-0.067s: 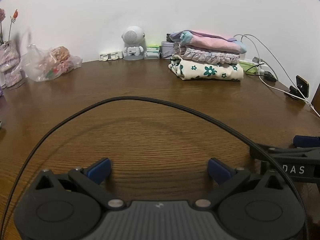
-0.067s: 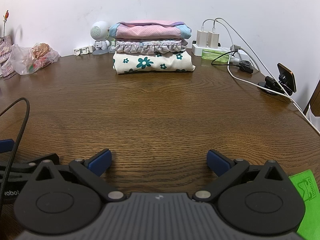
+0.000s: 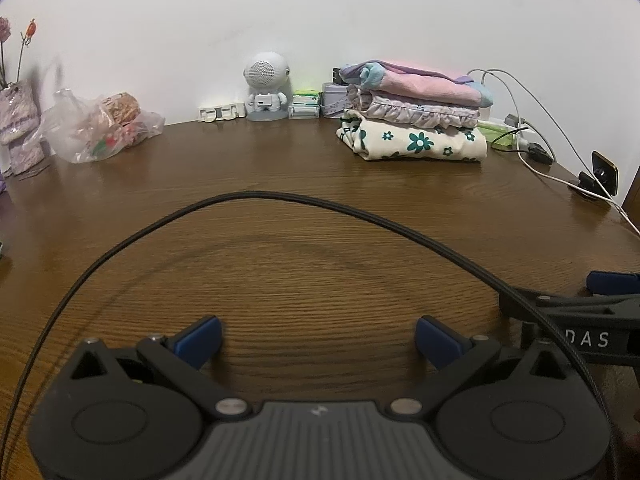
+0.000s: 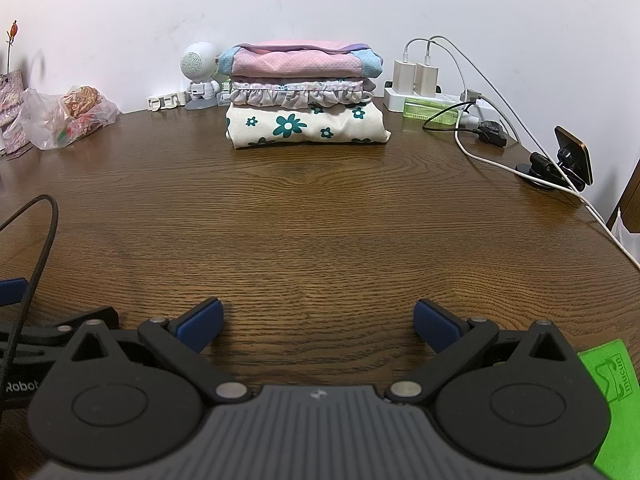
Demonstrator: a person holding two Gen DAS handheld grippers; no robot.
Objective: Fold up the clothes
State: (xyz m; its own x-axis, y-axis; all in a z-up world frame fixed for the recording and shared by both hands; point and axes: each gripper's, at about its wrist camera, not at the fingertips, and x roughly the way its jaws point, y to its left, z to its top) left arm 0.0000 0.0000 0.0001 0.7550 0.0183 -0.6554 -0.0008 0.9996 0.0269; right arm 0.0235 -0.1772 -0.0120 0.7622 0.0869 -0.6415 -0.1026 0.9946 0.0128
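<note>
Meanwhile, folded clothes (image 4: 306,96) sit stacked on a wooden counter (image 4: 320,216) by a white wall (image 4: 320,0); left claw (image 3: 318,340) and right claw (image 4: 318,324) spread wide, empty.

At the right edge of my left wrist view, white letters "DAS" stand on the black body of my right gripper (image 3: 592,322). In my right wrist view, "Robot" reads white on my left gripper (image 4: 24,354) at lower left, and "mucun" on a green card (image 4: 612,376) at lower right.
</note>
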